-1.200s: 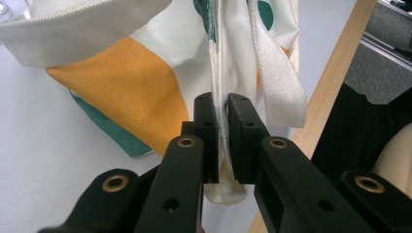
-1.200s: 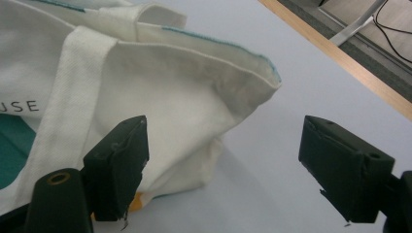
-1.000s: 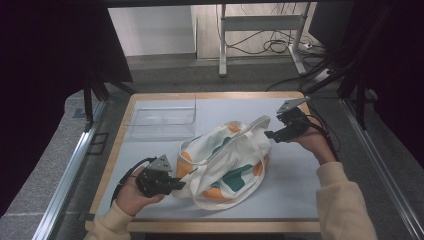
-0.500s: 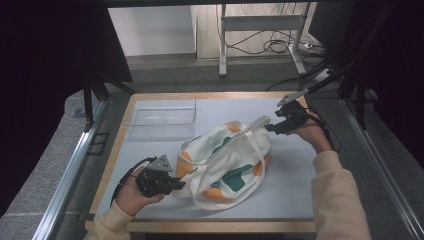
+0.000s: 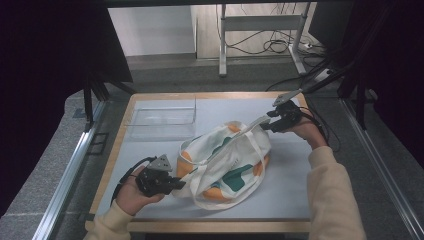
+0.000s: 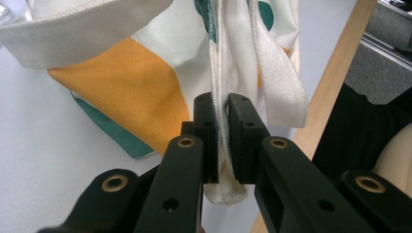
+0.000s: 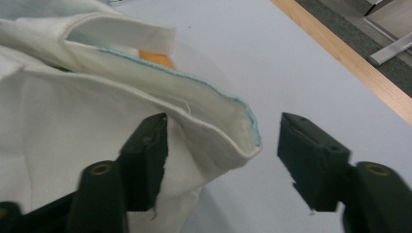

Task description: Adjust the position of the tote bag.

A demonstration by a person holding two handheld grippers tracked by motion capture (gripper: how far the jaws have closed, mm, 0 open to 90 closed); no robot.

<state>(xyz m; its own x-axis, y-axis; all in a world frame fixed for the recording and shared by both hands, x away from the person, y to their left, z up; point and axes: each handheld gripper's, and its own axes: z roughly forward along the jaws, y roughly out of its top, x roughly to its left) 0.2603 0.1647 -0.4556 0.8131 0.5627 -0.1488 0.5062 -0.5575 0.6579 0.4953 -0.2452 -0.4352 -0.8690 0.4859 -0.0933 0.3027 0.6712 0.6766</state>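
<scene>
Left gripper (image 6: pixel 222 141) pinching the tote bag (image 5: pixel 225 160) hem; right gripper (image 7: pixel 223 145) spread around its far edge.

Table (image 5: pixel 300 200): I see the bag (image 5: pixel 225 162) at its centre, stretched from near left to far right. Clear tray (image 5: pixel 162 117): behind and left of the bag, near the far left corner, apart from it. My left gripper (image 5: pixel 176 185): at the bag's near-left end, clamped on its edge. My right gripper (image 5: pixel 267 124): at the bag's far-right end, jaws spread with the bag's hem (image 7: pixel 233 141) between them.
</scene>
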